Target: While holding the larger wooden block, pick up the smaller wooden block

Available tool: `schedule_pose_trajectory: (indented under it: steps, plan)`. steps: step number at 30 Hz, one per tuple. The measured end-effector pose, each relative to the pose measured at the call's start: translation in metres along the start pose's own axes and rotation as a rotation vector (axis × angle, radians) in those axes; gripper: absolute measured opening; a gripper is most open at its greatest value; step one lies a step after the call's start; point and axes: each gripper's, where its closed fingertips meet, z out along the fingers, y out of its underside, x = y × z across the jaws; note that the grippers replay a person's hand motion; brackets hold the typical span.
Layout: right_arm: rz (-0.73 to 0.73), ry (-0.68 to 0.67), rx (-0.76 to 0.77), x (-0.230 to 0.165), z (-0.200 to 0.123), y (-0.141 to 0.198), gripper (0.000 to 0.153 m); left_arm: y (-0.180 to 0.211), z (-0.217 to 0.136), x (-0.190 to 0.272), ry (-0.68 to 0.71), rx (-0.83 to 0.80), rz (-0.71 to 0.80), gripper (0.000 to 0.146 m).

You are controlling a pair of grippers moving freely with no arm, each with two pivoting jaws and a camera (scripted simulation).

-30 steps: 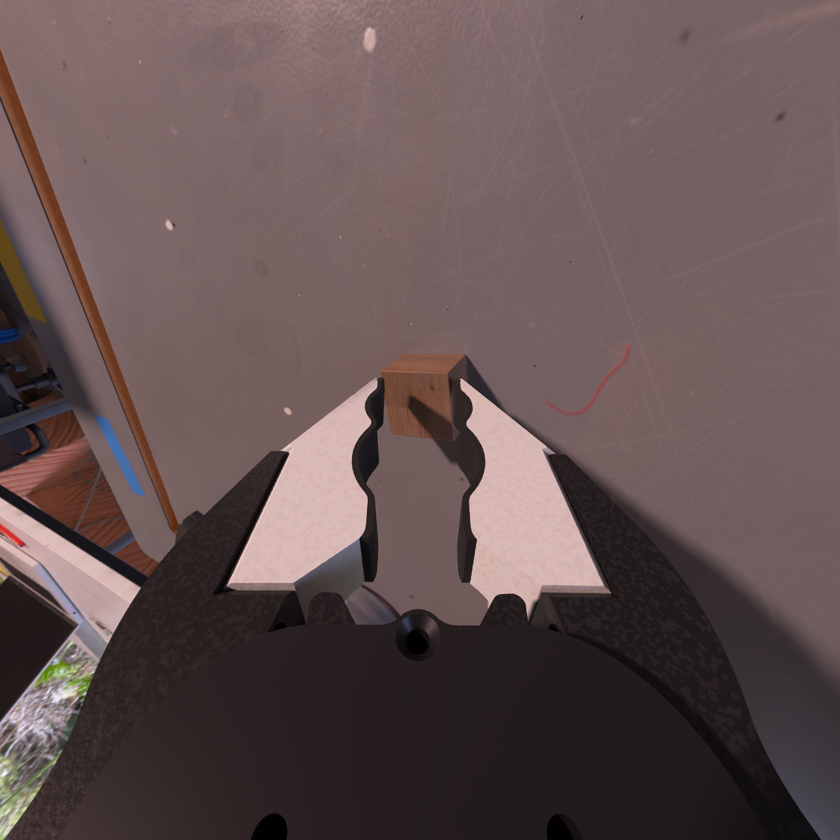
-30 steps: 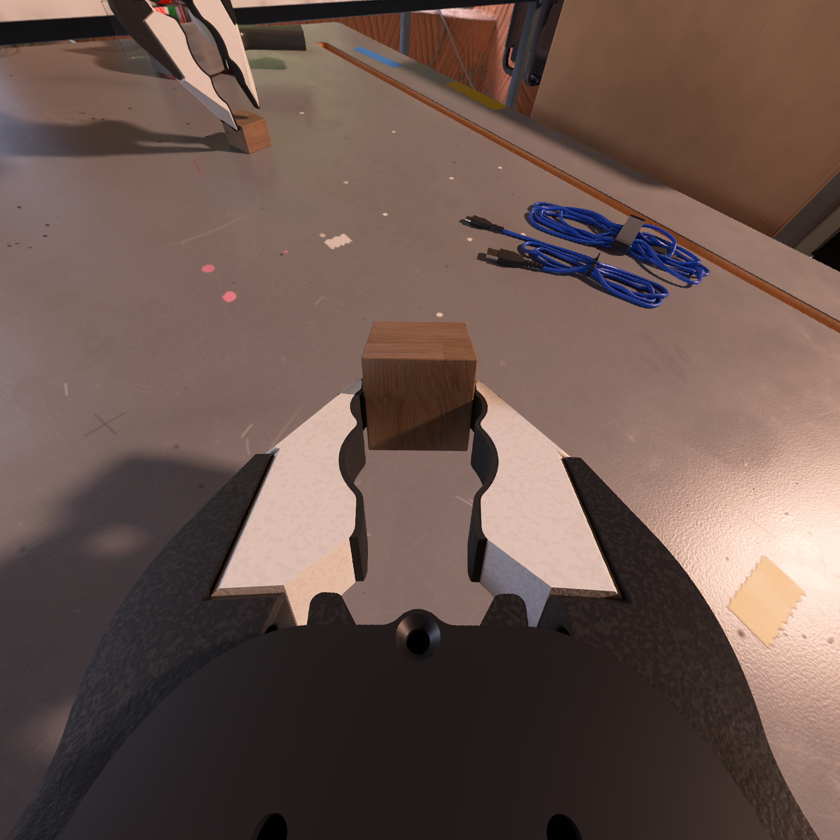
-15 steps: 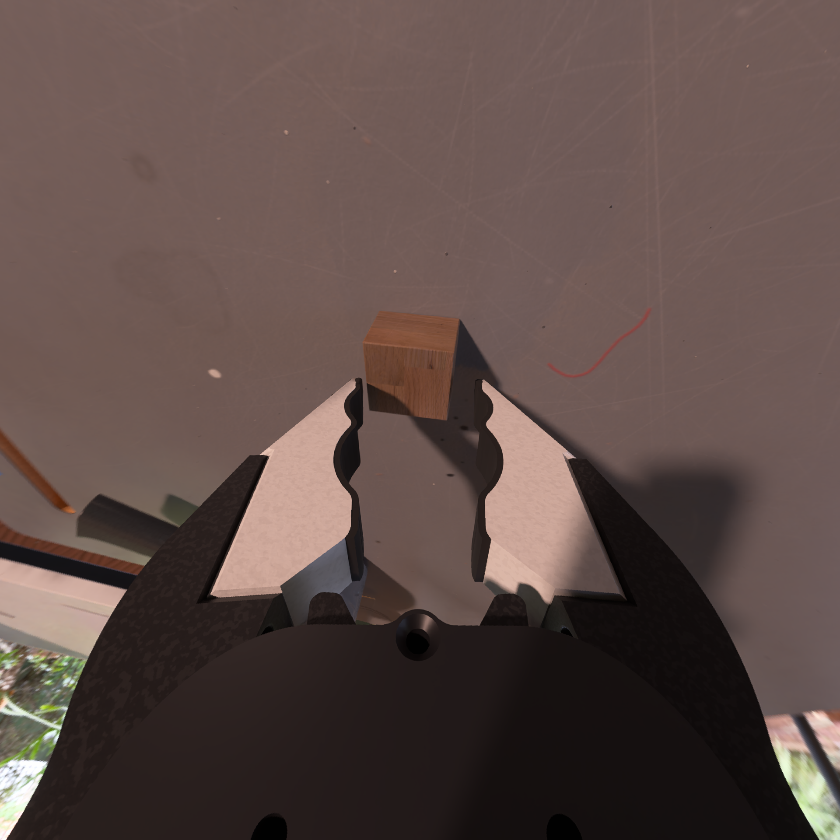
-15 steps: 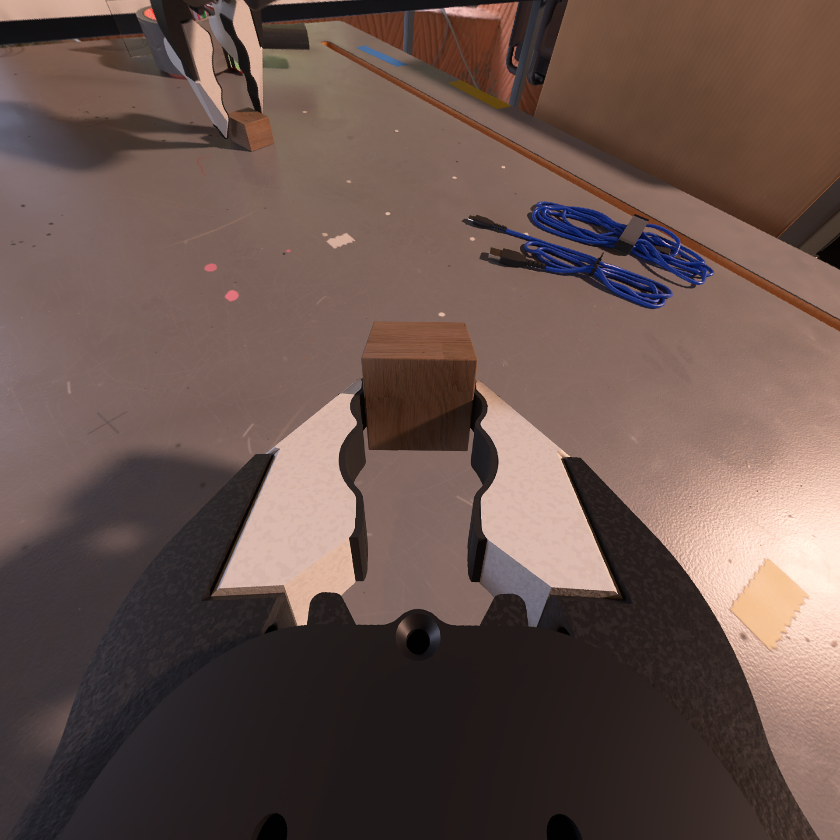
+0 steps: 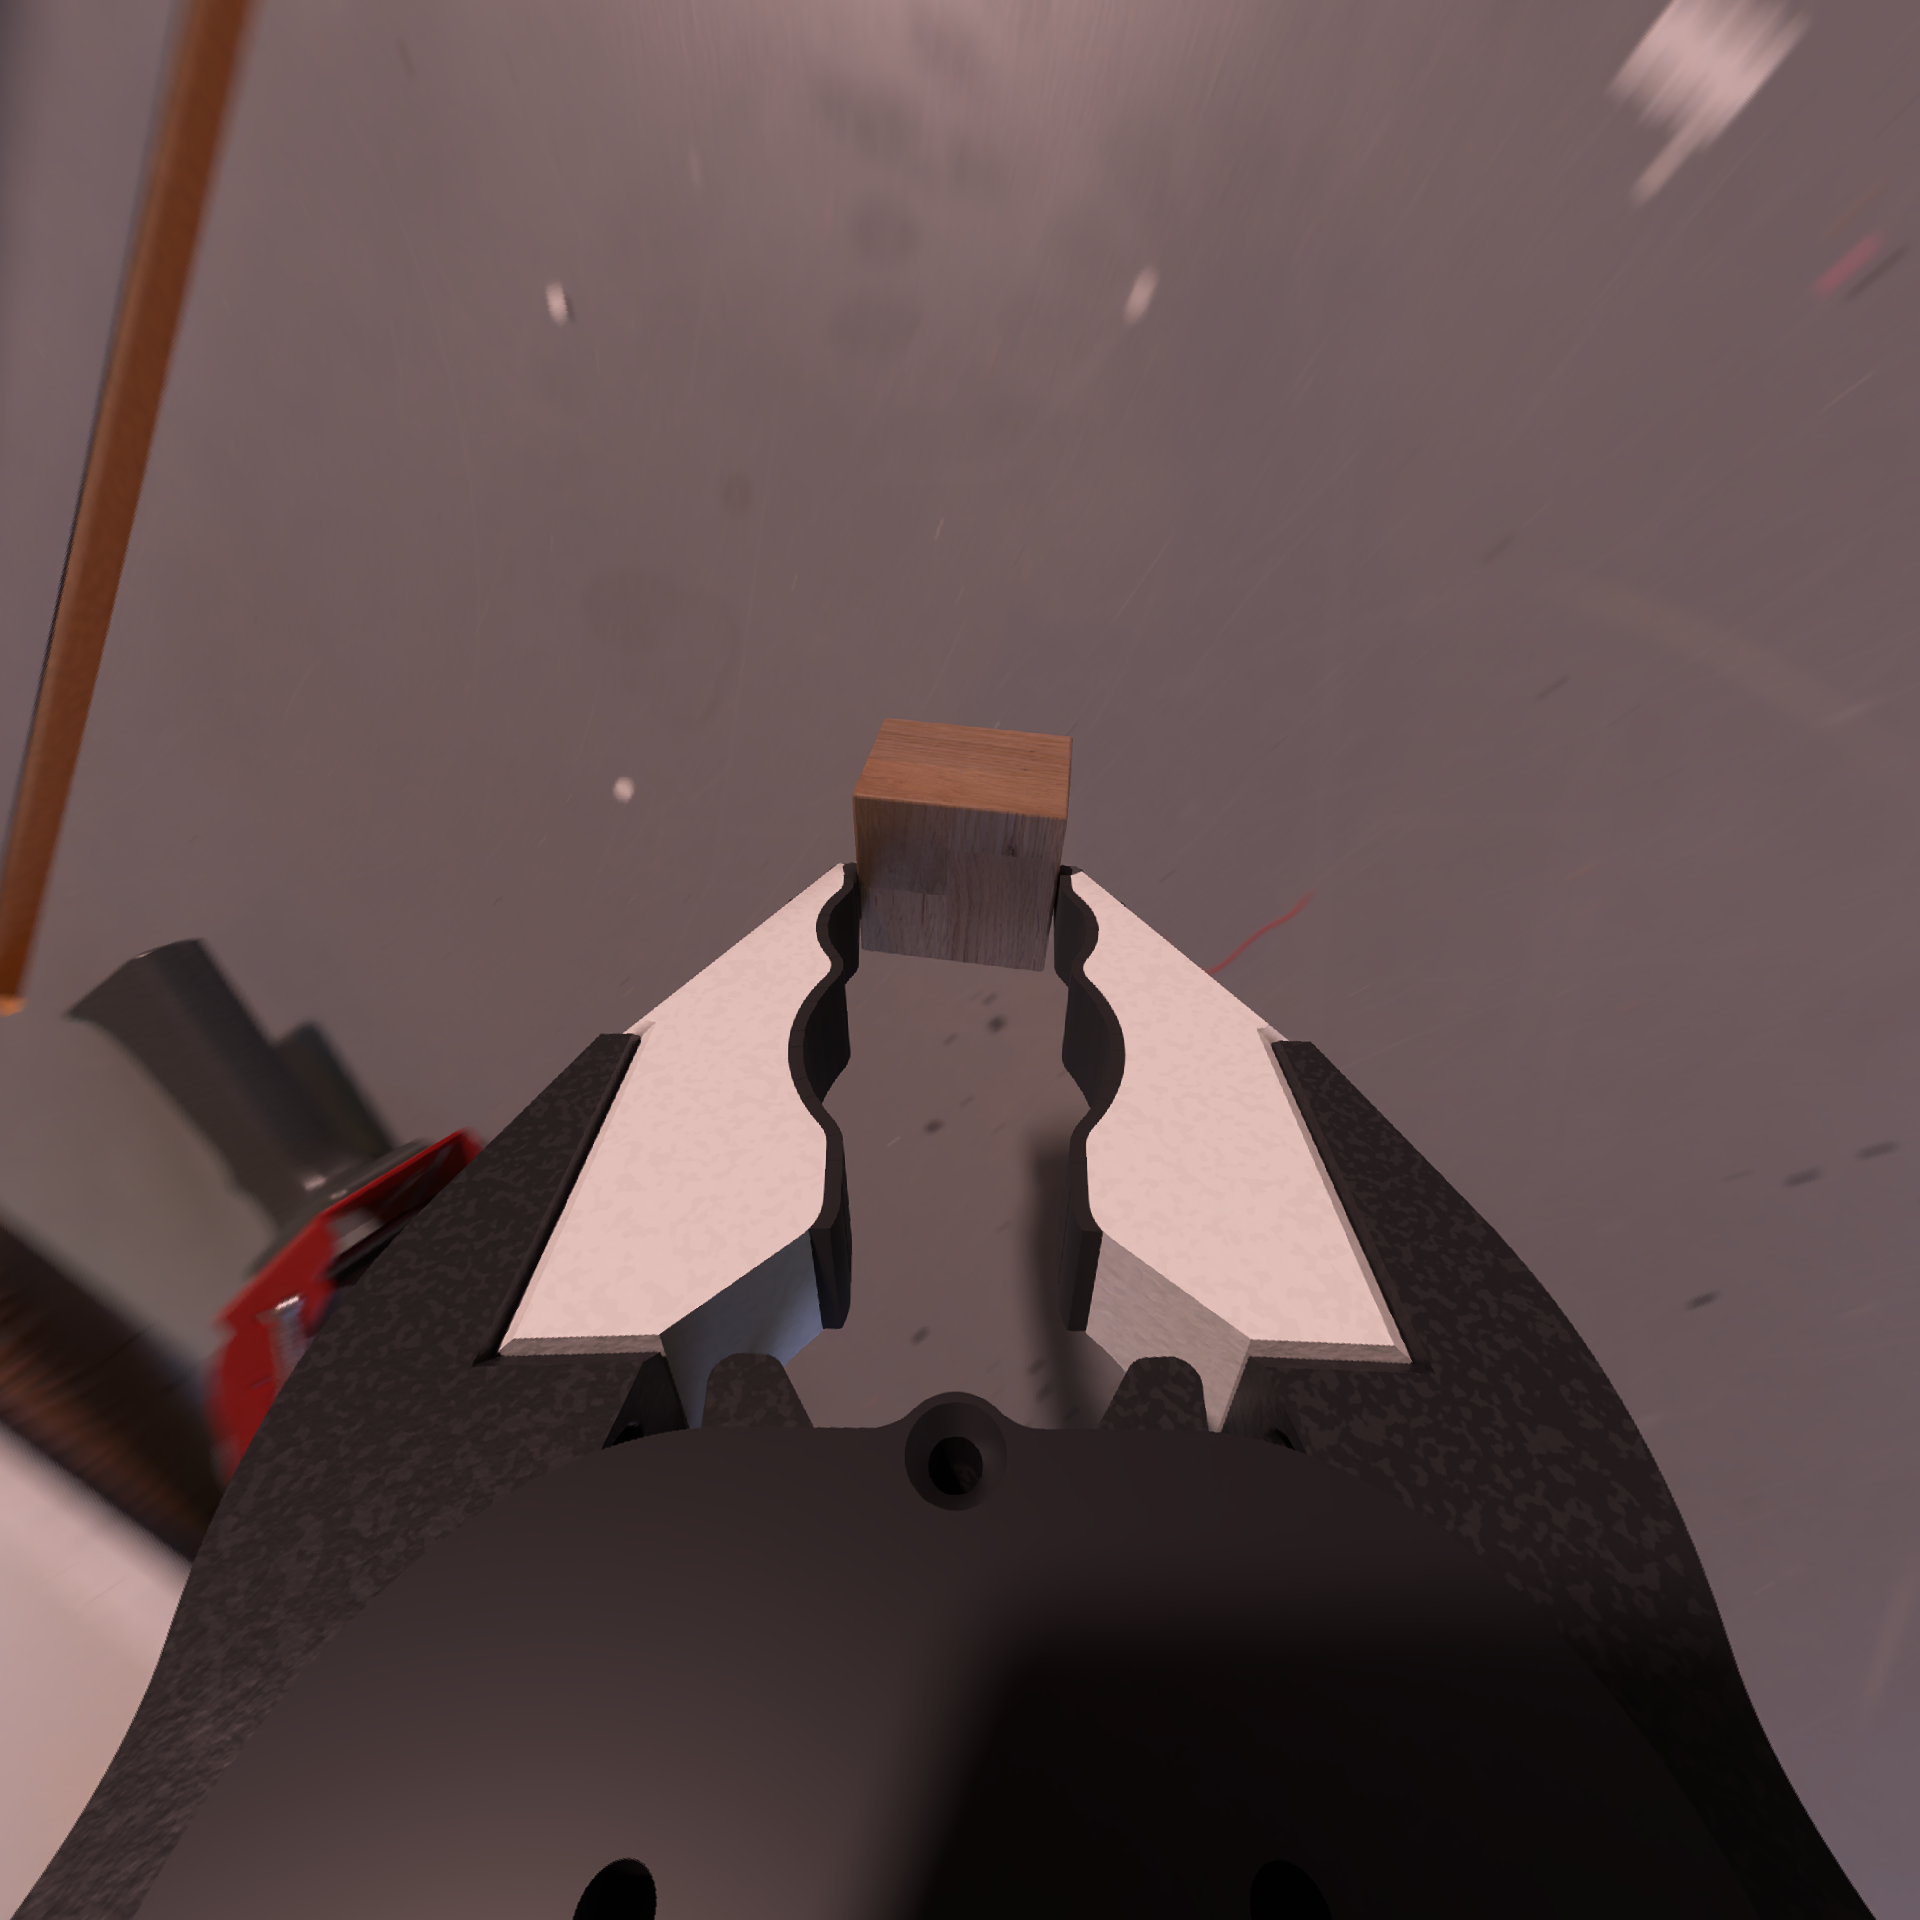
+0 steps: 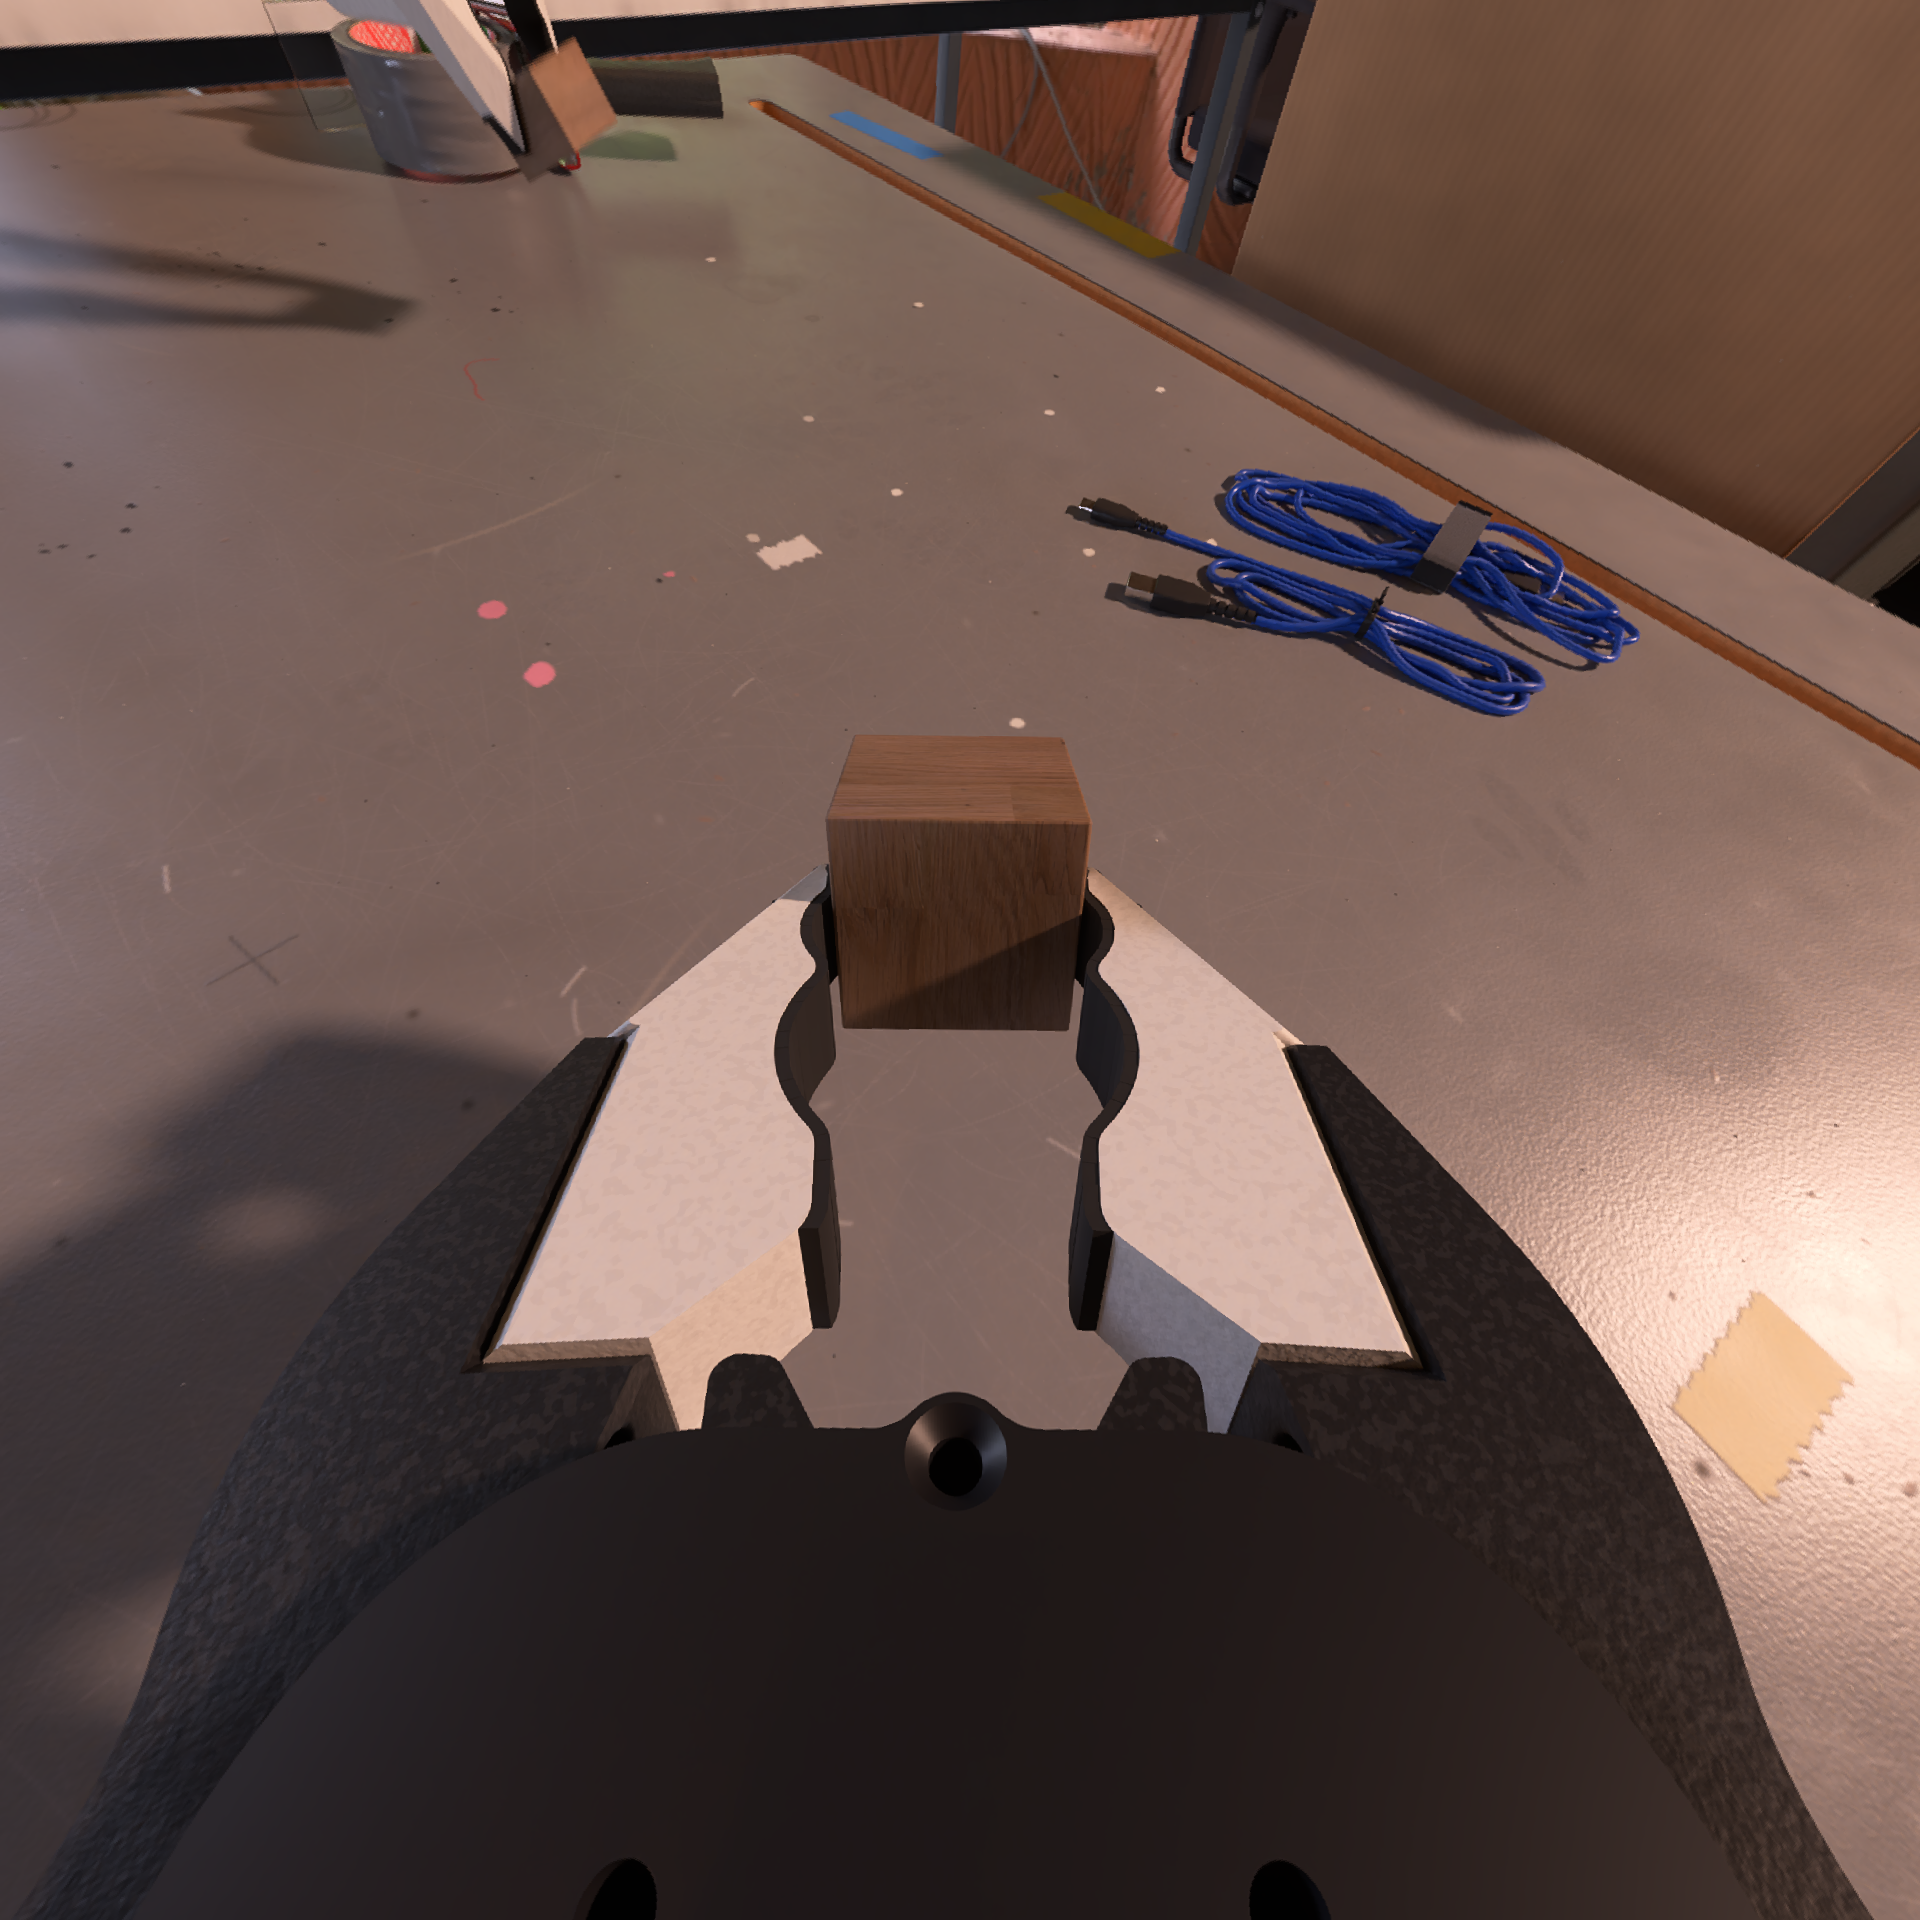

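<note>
- Right now our left gripper (image 5: 958, 883) is clamped on the smaller wooden block (image 5: 961, 847), pinched at the very tips of its two fingers, so most of the cube sticks out beyond them.
- We judge that tip hold leaves little margin; a deeper seat would resist twisting better.
- From the right wrist view, that block looks clear of the table (image 6: 312, 790), tilted, up near the far edge, so the pick-up appears done or nearly so.
- Motion blur streaks the table in the left wrist view, so we cannot judge the height from there.
- Our right gripper (image 6: 958, 925) is closed on the larger wooden block (image 6: 958, 883), its fingertips pressed against the two side faces about halfway back.
- We hold this one low and level over the table, which fits the need to keep it secure while the other side works.
- Whether its underside touches the surface we cannot tell.
- Counting outward: two grippers, two wooden blocks, one in each.
- Beyond the right gripper lie two coiled blue cables (image 6: 1423, 587), side by side near the table's wooden edge strip (image 6: 1143, 301), well apart from both blocks.
- One grey tape roll (image 6: 400, 99) with a red core stands just behind the lifted block, near enough that we should lift rather than swing back.
- One tan patch of tape (image 6: 1761, 1392) sits on the table to our right.
</note>
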Motion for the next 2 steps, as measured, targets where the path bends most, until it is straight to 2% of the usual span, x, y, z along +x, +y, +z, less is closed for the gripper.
schedule_pose_trajectory:
  steps: [2]
  plan:
    - [-0.007, 0.000, 0.006, -0.0007, -0.0004, -0.0006, 0.044, -0.0173, -0.0179, 0.0138, 0.066, 0.180, -0.083, 0.037]
